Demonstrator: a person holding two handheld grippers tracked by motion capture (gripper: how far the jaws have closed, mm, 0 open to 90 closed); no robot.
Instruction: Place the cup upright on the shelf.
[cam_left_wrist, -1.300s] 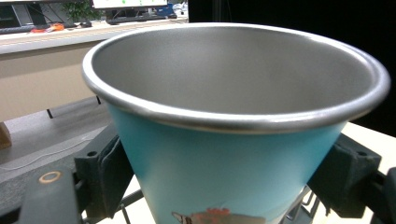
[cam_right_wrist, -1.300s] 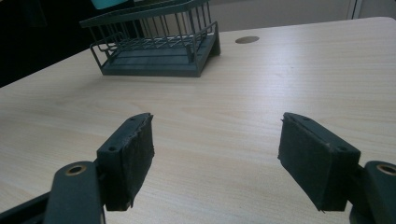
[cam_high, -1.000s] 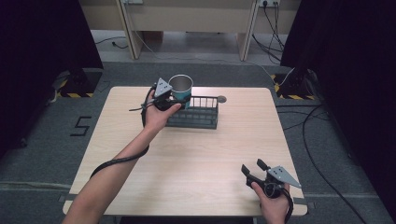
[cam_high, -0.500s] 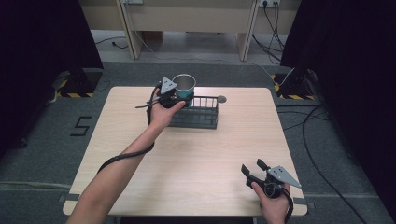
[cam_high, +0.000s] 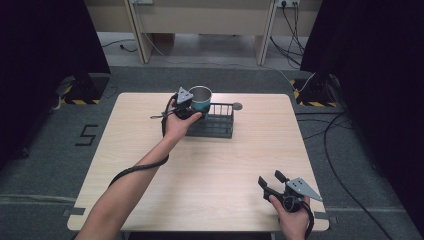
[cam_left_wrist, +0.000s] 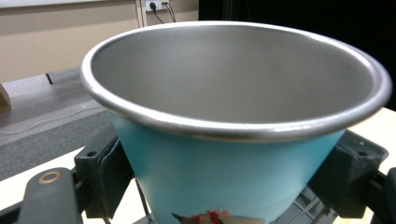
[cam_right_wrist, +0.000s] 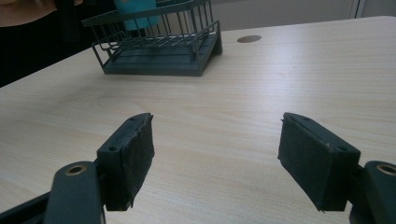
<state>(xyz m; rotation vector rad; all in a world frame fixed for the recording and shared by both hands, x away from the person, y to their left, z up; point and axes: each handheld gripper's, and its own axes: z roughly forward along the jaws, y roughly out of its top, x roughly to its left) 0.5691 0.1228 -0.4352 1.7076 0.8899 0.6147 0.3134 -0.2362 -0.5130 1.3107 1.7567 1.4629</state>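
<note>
At the bench's (cam_high: 150, 200) twelve o'clock edge, the left gripper (cam_high: 192, 109), clamped on a teal steel cup (cam_high: 201, 96), has carried it rightward over the wire rack (cam_high: 212, 122), seemingly for placing; the right gripper (cam_high: 272, 184) idles spread at five o'clock.

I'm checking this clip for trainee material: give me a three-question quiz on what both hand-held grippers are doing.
1. True or false: the left hand-held gripper grips the teal cup.
2. The right hand-held gripper is: A) open, holding nothing B) shut on the wire rack.
3. What lies beneath the cup in the high view?

Key: 1 true. 2 A. 3 the wire rack's left end.
</note>
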